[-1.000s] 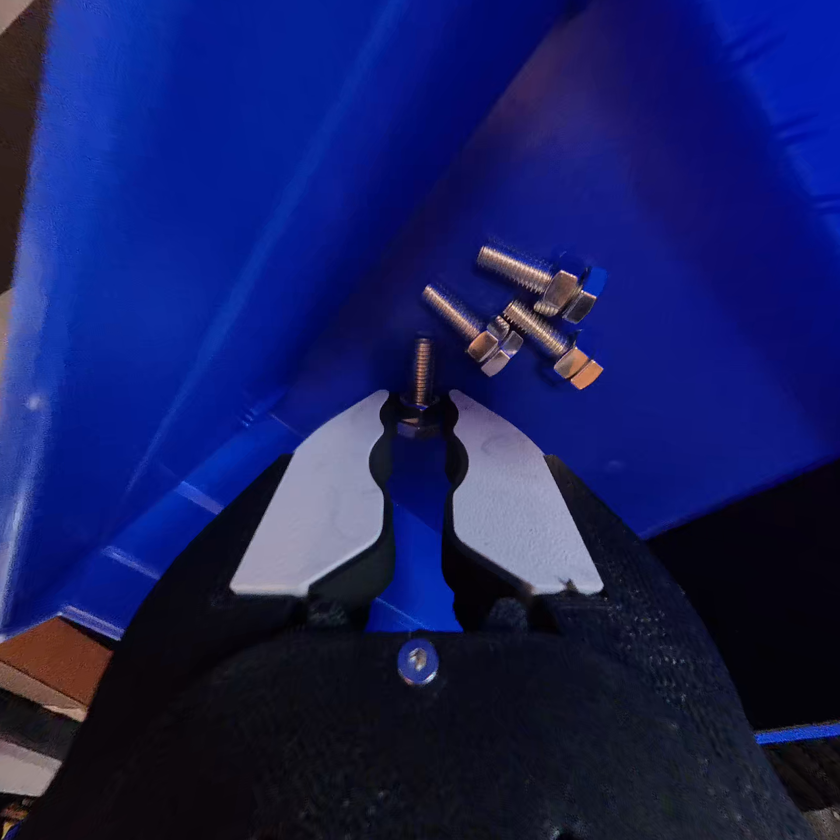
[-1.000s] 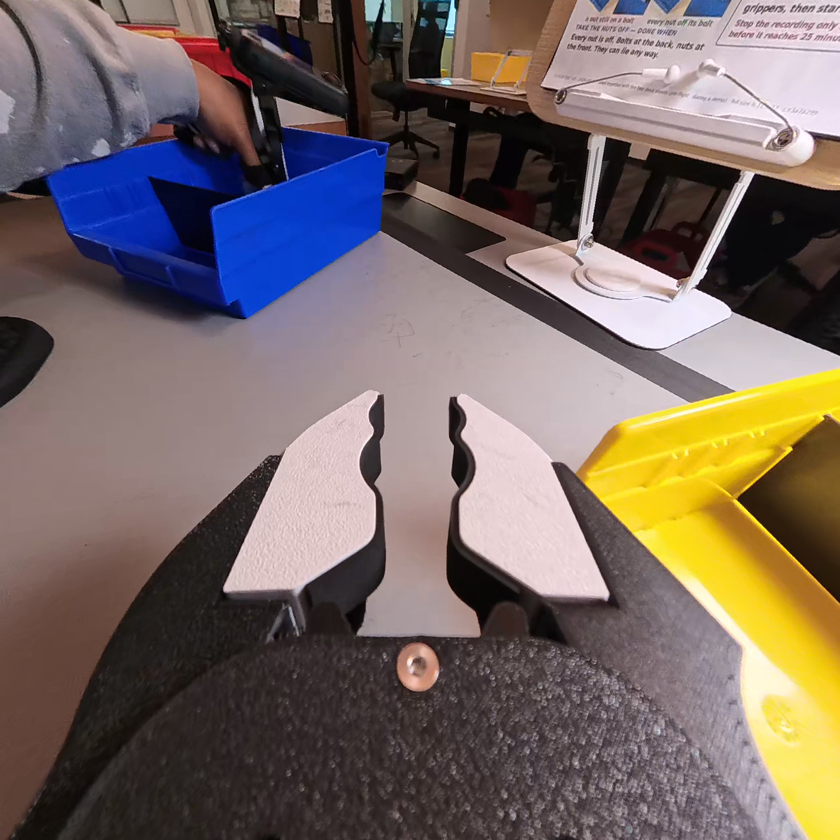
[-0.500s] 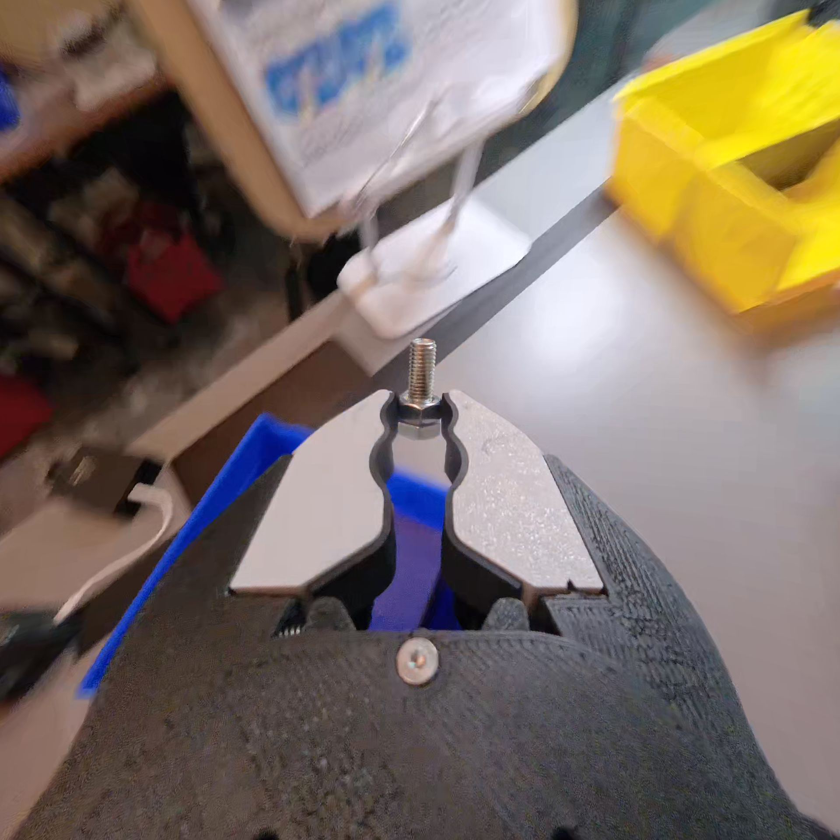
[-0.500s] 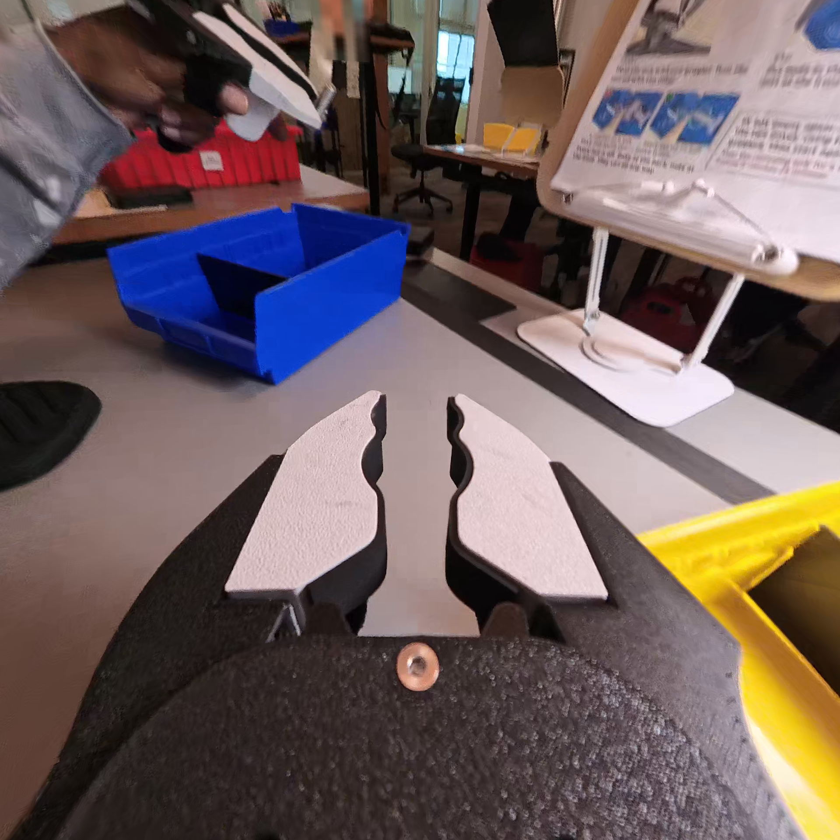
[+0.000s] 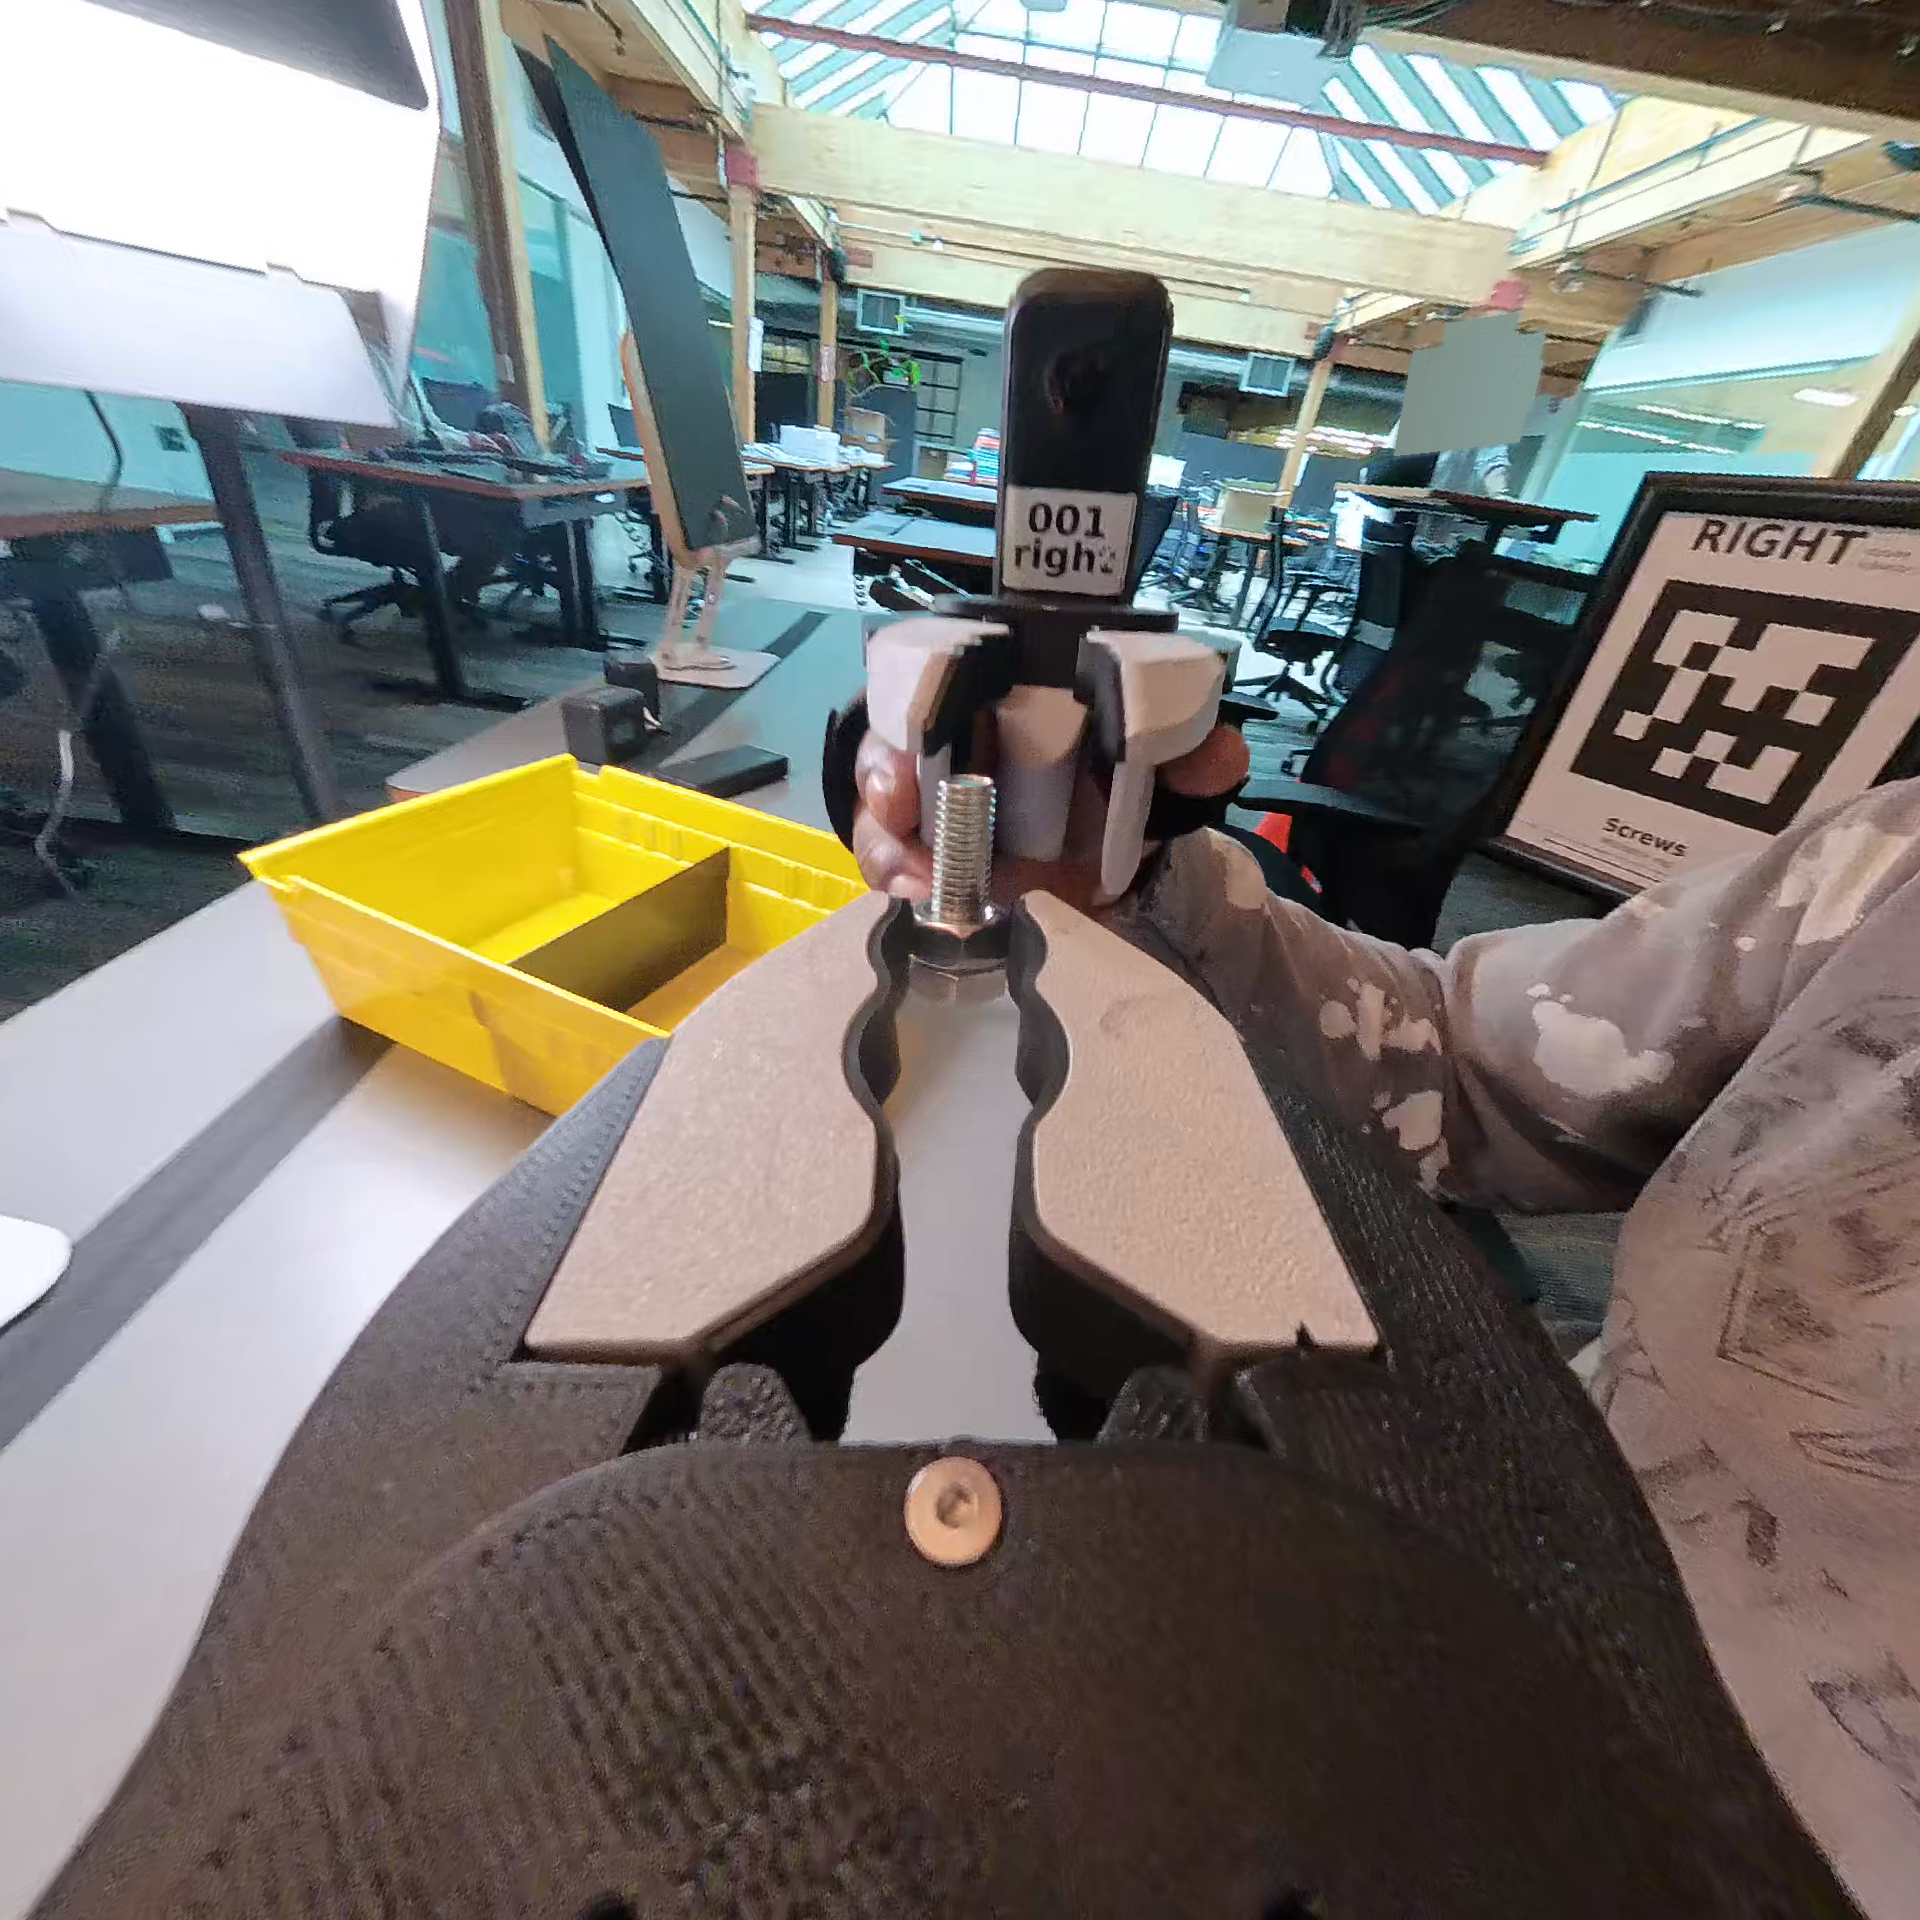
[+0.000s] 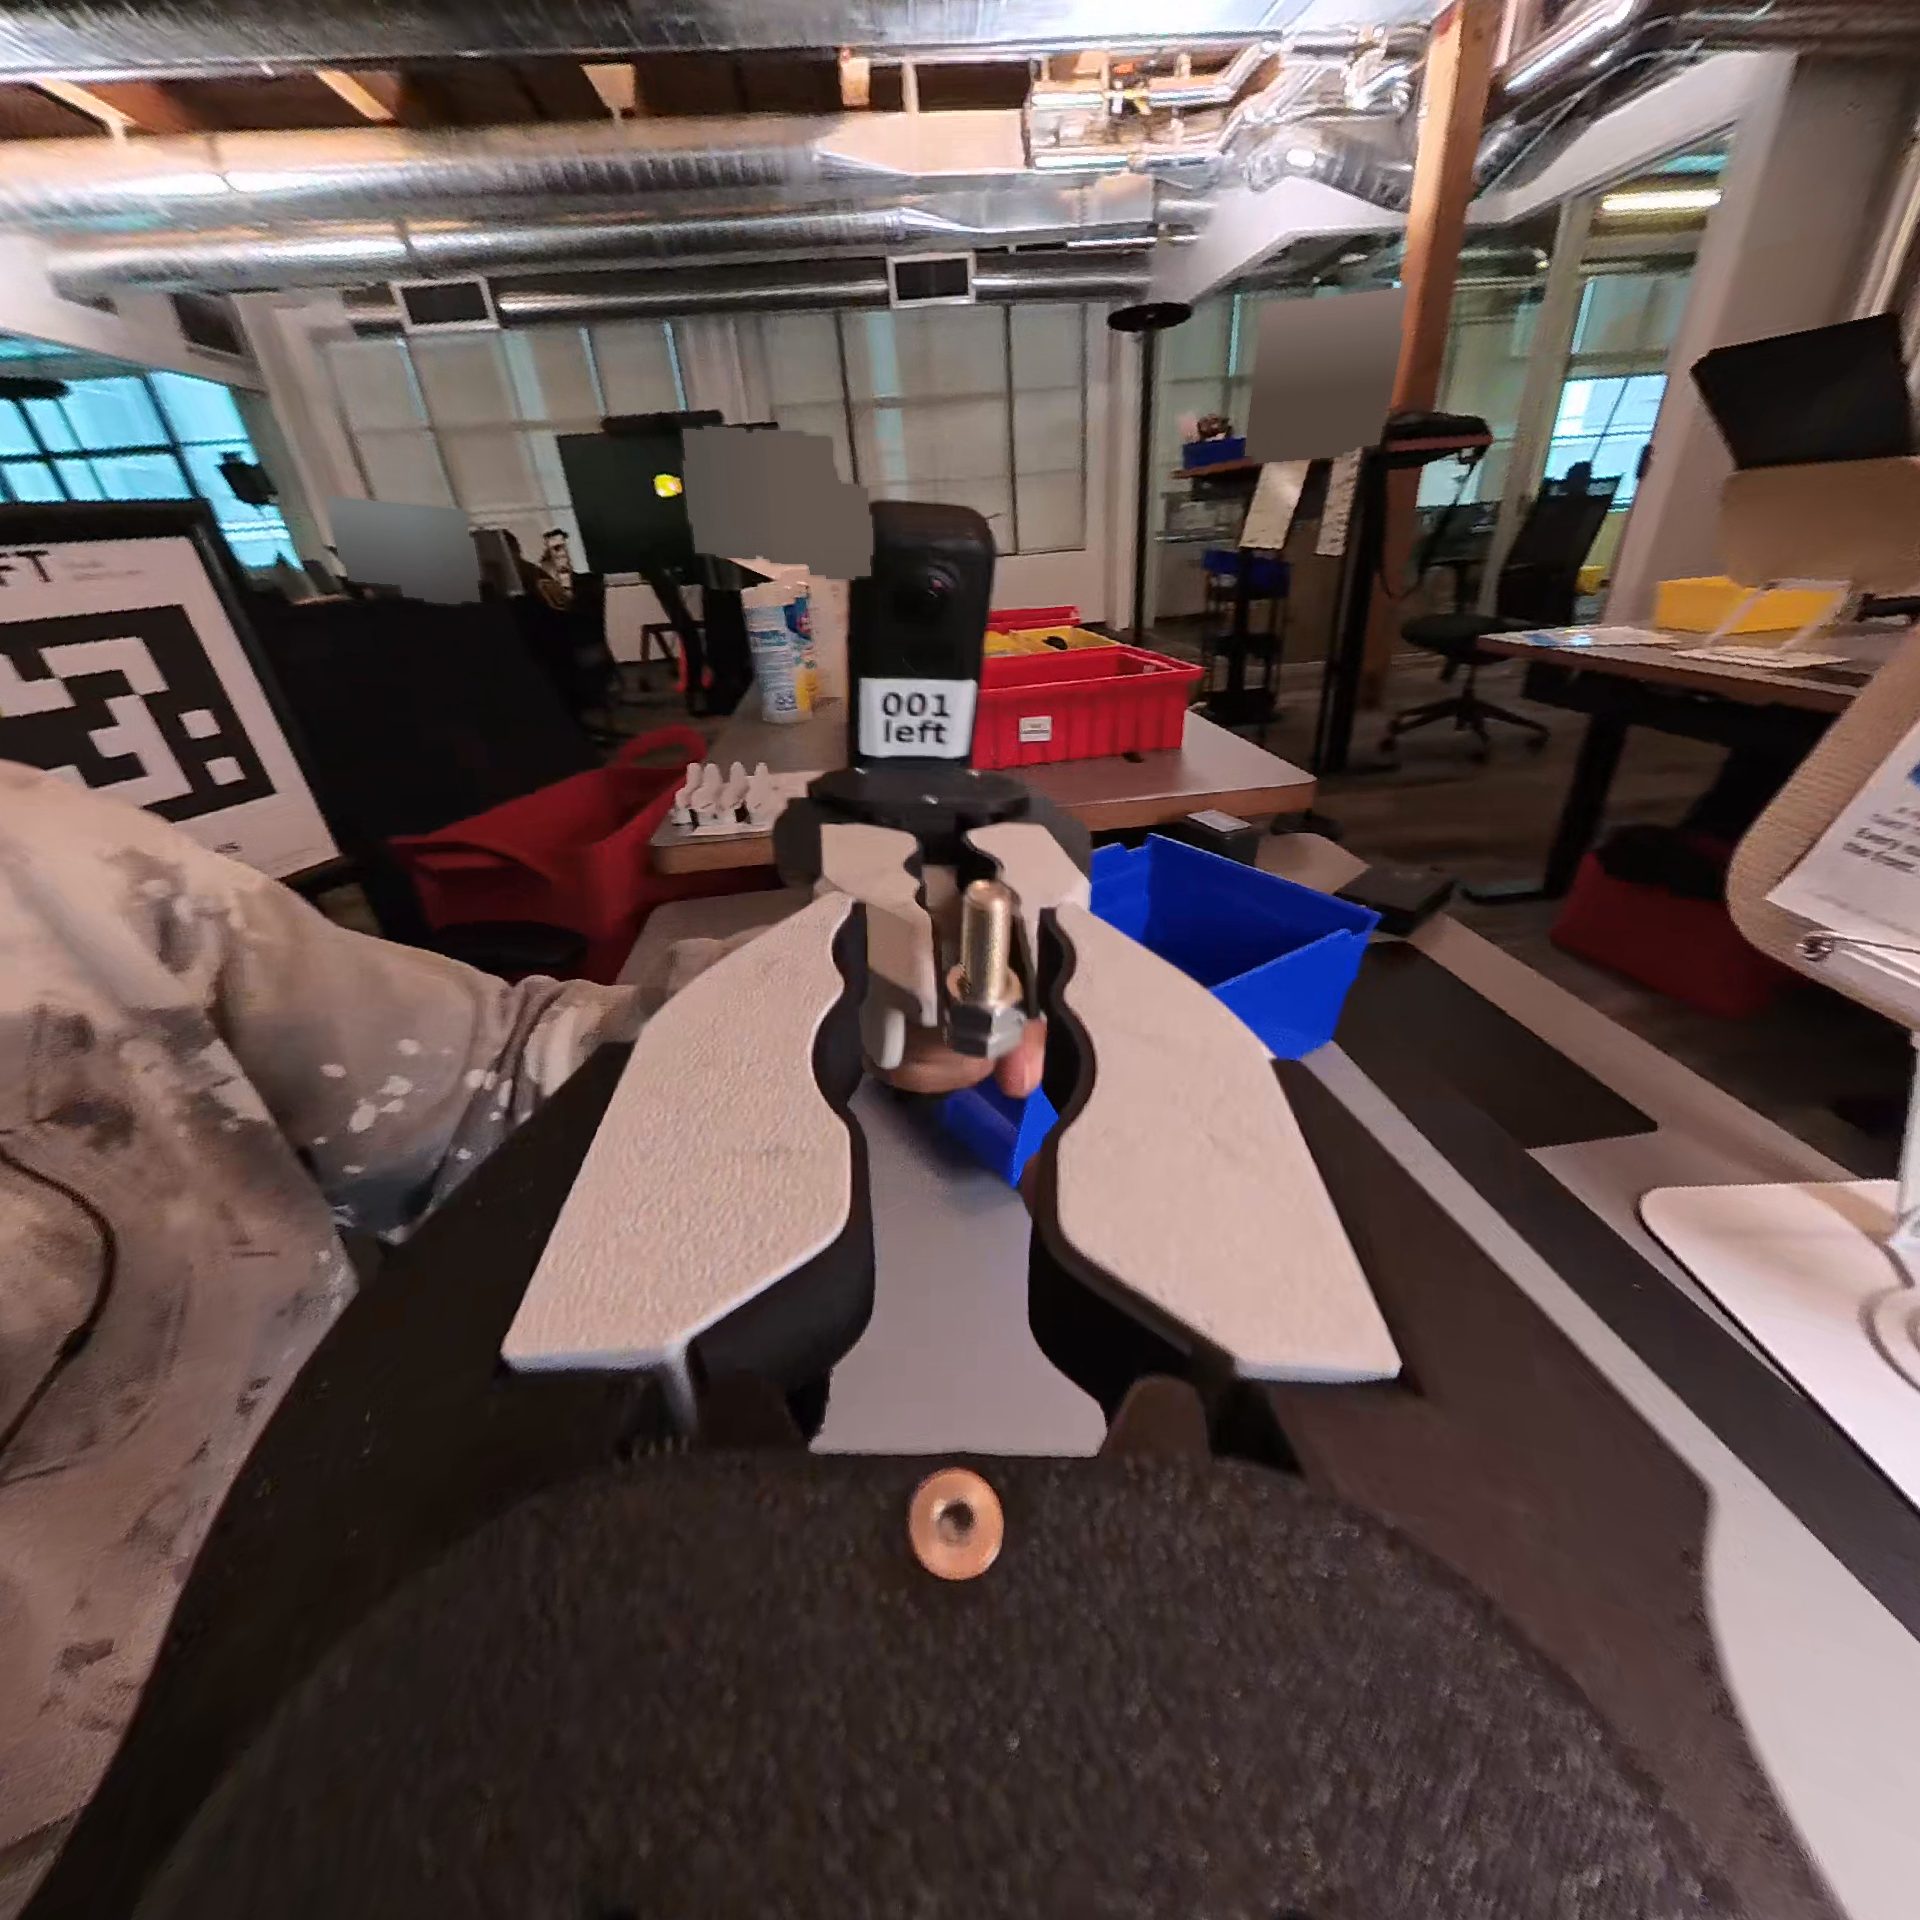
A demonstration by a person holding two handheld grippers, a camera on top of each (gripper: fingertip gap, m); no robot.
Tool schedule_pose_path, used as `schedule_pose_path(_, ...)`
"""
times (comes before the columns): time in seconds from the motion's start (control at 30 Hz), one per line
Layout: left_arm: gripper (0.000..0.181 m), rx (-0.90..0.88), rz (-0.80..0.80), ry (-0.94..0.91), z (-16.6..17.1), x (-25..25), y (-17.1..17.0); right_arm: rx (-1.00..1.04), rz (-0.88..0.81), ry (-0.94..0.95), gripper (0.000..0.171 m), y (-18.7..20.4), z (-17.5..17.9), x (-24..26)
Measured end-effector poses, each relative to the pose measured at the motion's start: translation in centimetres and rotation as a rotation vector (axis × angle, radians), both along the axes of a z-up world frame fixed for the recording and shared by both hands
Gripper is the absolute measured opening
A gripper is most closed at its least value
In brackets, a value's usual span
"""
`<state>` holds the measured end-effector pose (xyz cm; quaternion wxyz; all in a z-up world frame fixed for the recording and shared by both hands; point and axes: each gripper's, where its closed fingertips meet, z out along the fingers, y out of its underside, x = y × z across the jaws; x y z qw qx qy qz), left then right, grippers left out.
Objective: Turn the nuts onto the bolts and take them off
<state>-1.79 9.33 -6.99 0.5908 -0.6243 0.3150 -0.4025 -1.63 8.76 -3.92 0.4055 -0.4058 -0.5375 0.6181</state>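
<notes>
Left wrist view: our left gripper (image 5: 954, 914) clamps the bolt (image 5: 962, 847); right gripper (image 6: 948, 925), fingers apart, should close squarely on its nut (image 6: 985, 1018).

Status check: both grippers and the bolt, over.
Left gripper shut on bolt at its nutted head, shank pointing out. Right gripper open, facing it, empty. Nothing between them.

Bolt (image 5: 962, 844) between left tongs (image 5: 954, 928)

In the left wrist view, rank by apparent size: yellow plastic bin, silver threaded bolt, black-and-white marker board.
1. Yellow plastic bin
2. Black-and-white marker board, partly cropped and farther off, so unsure against the bin
3. Silver threaded bolt, smallest
</notes>
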Motion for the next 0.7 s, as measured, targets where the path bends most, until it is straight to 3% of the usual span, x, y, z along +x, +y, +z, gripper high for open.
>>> schedule_pose_path(0.63,0.019,0.001,0.019,0.030,-2.0,0.9,0.6,0.031,-0.027,-0.133,0.026,1.0,-2.7,-0.4)
schedule_pose_path(0.7,0.019,-0.002,0.021,0.040,-2.2,1.0,0.6,0.057,-0.037,-0.163,0.016,1.0,-3.4,-0.8)
